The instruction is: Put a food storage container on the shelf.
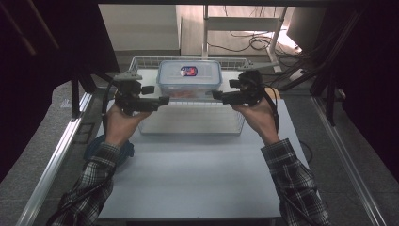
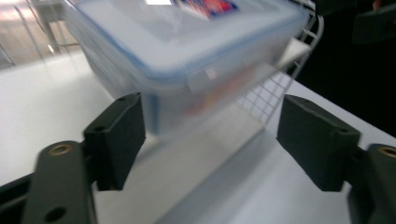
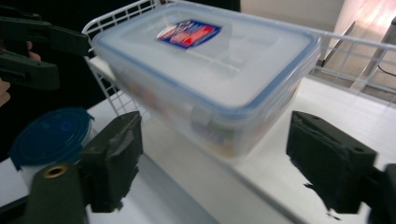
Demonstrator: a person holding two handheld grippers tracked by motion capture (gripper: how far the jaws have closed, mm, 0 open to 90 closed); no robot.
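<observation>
jaws of the left gripper (image 1: 162,100) and right gripper (image 1: 217,95) stand wide, holding nothing, flanking the clear lidded container (image 1: 189,77) at upper centre; both should close level on its ends.

A blue-lidded round tub (image 1: 109,151) sits at the left edge of the white worktop (image 1: 197,174). Beyond the worktop's far edge, a white frame (image 1: 244,23) stands on the floor with black cables (image 1: 256,42) beside it.

Clear lidded food box (image 1: 189,77), blue seal, upright in wire basket (image 1: 193,125).
</observation>
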